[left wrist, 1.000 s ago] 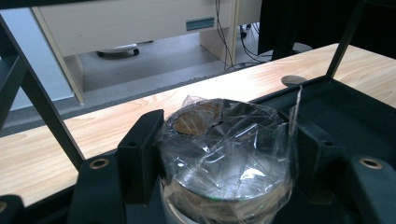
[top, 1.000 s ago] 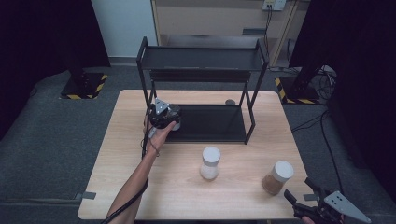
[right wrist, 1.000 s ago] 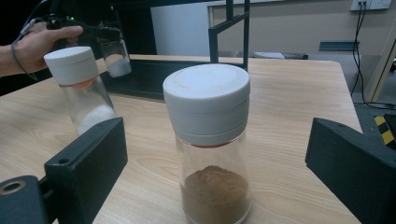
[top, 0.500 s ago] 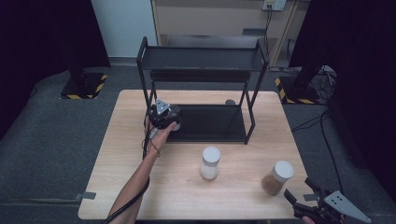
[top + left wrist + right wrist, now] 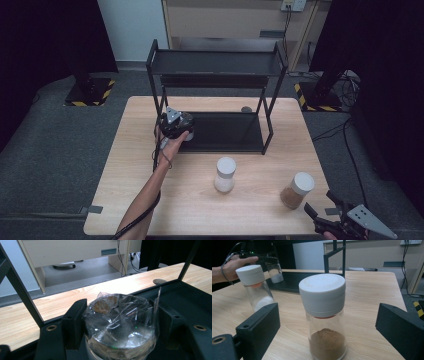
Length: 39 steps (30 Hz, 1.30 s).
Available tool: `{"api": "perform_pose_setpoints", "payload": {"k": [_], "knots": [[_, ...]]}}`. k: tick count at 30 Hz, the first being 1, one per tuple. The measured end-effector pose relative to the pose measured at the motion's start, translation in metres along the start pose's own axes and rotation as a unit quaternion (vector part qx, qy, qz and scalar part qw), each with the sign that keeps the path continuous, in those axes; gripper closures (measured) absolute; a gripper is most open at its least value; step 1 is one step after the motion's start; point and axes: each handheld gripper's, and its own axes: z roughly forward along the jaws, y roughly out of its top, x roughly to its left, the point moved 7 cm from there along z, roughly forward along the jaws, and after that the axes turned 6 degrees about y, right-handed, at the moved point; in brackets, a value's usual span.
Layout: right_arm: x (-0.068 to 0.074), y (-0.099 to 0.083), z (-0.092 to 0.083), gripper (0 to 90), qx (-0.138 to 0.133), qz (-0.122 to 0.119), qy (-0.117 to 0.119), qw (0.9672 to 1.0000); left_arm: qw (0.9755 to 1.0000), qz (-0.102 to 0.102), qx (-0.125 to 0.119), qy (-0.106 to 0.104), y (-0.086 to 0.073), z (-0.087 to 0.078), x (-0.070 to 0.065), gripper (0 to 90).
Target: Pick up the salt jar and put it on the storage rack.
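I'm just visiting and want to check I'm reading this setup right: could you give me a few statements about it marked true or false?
1. The brown-powder jar stands untouched between the wide-open jaws of the right claw. True.
2. That jar's lid is black. False: it is white.
3. The left claw is up at the top shelf of the black rack. False: it is at the lower shelf, with a film-topped jar between its jaws, which have just been opening.
4. A white-powder jar stands on the wooden table in front of the rack. True.
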Motion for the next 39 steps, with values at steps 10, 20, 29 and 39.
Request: {"api": "perform_pose_setpoints", "payload": {"k": [10,20,29,39], "knots": [[0.0,0.0,-0.001,6.1,-0.002,-0.002,-0.001,1.0,0.9999,-0.012,-0.004,-0.01,0.008,-0.001,-0.001,10.4],[0.001,0.0,0.0,6.1,-0.003,-0.002,0.0,1.0,0.9994,0.003,-0.022,-0.028,0.027,-0.011,0.001,2.4],[0.001,0.0,0.0,6.1,-0.003,-0.002,0.001,1.0,0.9977,0.017,-0.043,-0.049,0.047,-0.03,-0.003,1.5],[0.001,0.001,0.0,6.1,-0.002,-0.004,0.002,1.0,0.9894,0.047,-0.063,-0.122,0.077,-0.071,-0.007,1.0]]}}
